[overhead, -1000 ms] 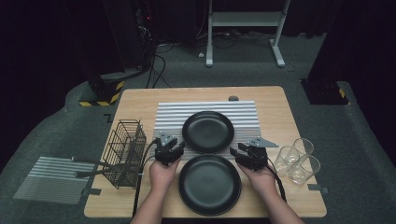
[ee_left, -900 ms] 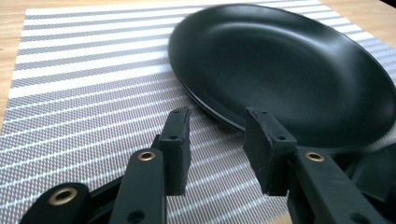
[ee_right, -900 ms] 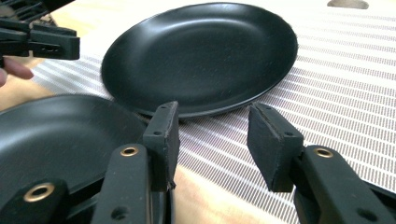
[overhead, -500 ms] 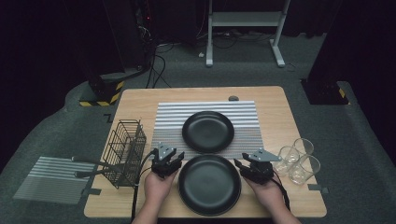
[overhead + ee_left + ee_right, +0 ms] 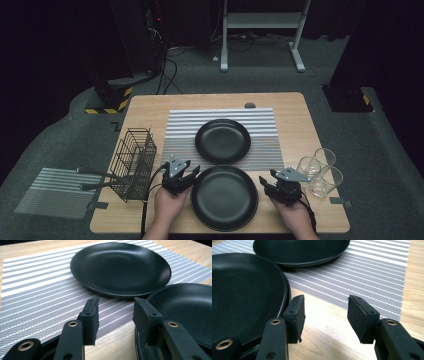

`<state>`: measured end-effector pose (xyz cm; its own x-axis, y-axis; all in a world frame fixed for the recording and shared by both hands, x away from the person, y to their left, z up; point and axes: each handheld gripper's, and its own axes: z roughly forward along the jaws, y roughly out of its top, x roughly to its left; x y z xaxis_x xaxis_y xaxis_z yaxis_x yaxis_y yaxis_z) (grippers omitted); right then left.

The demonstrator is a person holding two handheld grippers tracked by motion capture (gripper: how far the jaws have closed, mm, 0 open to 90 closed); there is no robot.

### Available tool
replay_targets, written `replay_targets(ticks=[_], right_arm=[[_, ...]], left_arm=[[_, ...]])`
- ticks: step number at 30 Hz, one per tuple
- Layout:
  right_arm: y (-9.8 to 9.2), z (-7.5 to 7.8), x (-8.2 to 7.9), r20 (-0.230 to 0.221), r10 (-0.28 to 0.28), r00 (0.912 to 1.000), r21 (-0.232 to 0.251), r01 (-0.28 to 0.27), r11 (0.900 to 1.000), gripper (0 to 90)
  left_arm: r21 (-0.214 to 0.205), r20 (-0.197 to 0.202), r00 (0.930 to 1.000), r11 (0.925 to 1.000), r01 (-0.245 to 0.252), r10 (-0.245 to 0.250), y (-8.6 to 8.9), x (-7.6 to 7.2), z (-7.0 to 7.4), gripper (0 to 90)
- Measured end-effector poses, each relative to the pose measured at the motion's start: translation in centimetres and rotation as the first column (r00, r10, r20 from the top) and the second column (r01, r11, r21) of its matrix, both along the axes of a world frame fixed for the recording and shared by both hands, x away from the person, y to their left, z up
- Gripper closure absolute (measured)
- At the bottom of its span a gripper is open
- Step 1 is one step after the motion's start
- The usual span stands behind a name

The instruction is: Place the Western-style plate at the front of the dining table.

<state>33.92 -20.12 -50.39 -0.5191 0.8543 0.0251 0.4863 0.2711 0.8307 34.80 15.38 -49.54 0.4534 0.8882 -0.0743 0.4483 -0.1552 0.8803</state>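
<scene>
Two black plates lie on the wooden table (image 5: 150,110). The far plate (image 5: 222,141) (image 5: 120,267) (image 5: 299,248) rests on the striped mat (image 5: 180,130). The near plate (image 5: 224,197) (image 5: 190,307) (image 5: 242,290) sits by the front edge, and a second rim shows under it. My left gripper (image 5: 181,169) (image 5: 115,305) stands at its left rim. My right gripper (image 5: 276,181) (image 5: 325,305) stands at its right rim. Both have just been opening their jaws. Only mat and bare wood show between them.
A black wire basket (image 5: 134,162) stands at the table's left, with utensil handles (image 5: 95,180) sticking out past the edge. Three clear glasses (image 5: 320,170) cluster at the right. Another striped mat (image 5: 57,192) lies on the floor to the left.
Both grippers have drawn back toward the front edge, from beside the far plate to the flanks of the near one. Their jaws stand wider apart than before.
</scene>
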Motion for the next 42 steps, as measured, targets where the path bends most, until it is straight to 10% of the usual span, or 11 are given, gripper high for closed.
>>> replay_targets(ticks=[42], right_arm=[[-0.8,-0.2,-0.4,0.035,0.027,0.9990,0.000,-0.027,0.9996,47.9]], left_arm=[[-0.098,0.087,0.9940,0.9924,0.075,-0.067,-0.4,-0.7,1.6,51.5]])
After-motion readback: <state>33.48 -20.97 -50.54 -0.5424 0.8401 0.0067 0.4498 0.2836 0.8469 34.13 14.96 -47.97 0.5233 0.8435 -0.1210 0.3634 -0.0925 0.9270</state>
